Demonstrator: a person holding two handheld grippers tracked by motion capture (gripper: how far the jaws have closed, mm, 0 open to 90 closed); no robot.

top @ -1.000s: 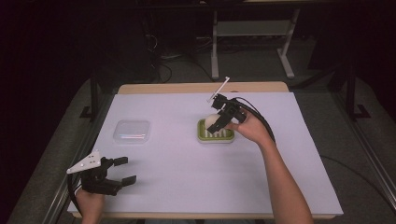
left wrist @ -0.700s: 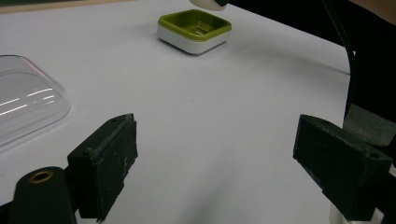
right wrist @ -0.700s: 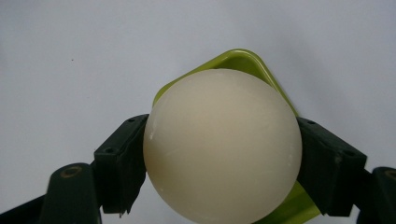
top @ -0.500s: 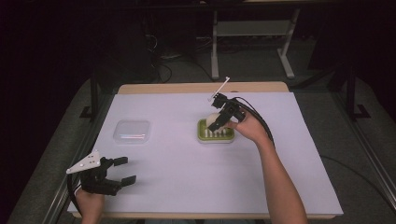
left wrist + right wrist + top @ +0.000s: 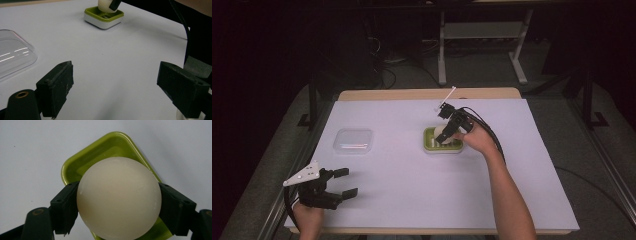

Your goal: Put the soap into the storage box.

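2 grippers on the table. Right gripper (image 5: 445, 136) is over the green tray (image 5: 430, 145), jaws clamped on either side of a cream-white ball (image 5: 118, 198). In the right gripper view the ball sits between both black jaws, touching each, with the tray's green rim (image 5: 75, 162) directly behind it. Whether the ball rests on the tray floor or hangs just above it, cannot tell. In the left gripper view the ball (image 5: 104, 5) shows at the top edge, over the tray (image 5: 102, 18), with 1 black jaw tip against it. The tray has a green inner part and a white base and sits right of the table's middle on the pale sheet (image 5: 402, 185). The right hand (image 5: 476, 141) grips the tool from the near right side, cables trailing off over the forearm.

Left gripper (image 5: 343, 182) is at the near left corner, well apart from the tray, held low over the sheet. Its jaws stand wide apart with nothing between them; the left gripper view shows bare sheet in the gap. Grey 3-cornered plate on top of it.

1 clear plastic lid (image 5: 353, 140) lies flat on the sheet, left of the tray and apart from it, between the left gripper and the tray's side. It appears at the left edge of the left gripper view (image 5: 12, 56).
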